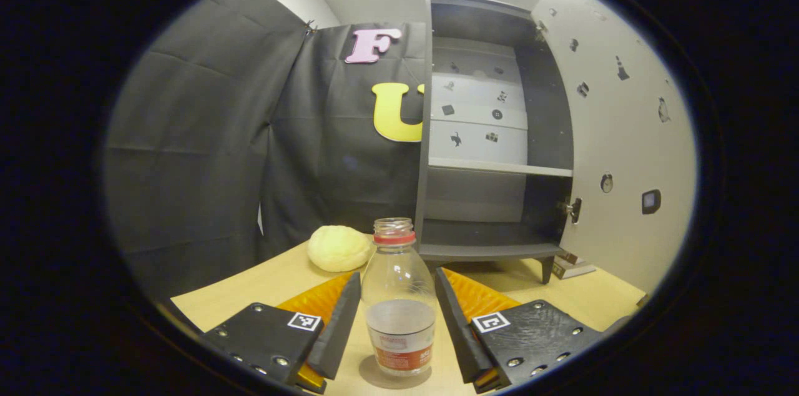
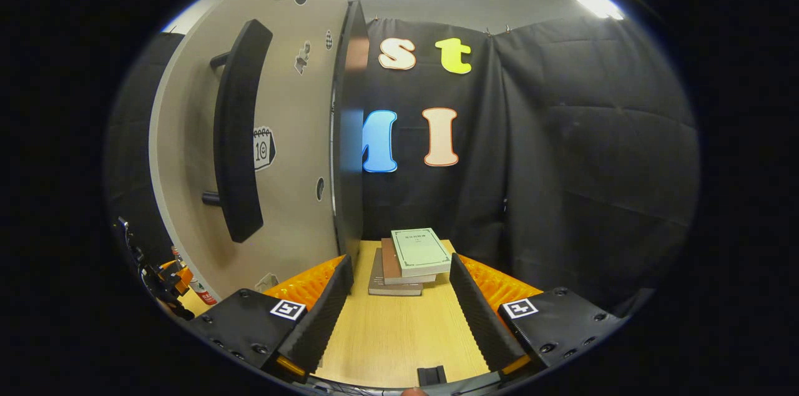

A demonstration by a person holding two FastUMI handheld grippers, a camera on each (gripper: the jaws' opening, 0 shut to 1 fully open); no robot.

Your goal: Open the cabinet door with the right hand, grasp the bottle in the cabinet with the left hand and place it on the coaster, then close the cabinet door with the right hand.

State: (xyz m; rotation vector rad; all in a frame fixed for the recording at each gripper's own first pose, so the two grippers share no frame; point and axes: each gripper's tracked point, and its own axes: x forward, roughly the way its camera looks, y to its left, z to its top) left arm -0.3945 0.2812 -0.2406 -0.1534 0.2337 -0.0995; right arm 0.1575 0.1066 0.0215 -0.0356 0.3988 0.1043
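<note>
A clear bottle [image 1: 399,296] with a red neck ring and no cap stands upright on a round grey coaster [image 1: 374,378] on the wooden table. My left gripper [image 1: 397,277] is open around it, one finger on each side with a small gap to the glass. Behind it stands the dark cabinet [image 1: 493,165], shelves bare, its pale door [image 1: 624,152] swung wide to the right. In the right gripper view, my right gripper [image 2: 401,268] is open and holds nothing. It sits just right of the door's edge [image 2: 349,133], with the black door handle [image 2: 240,133] to its left.
A pale yellow bun-like lump [image 1: 339,248] lies on the table left of the cabinet. A stack of books [image 2: 412,262] rests ahead of the right gripper. Part of the other gripper [image 2: 165,280] shows low on the left beyond the door.
</note>
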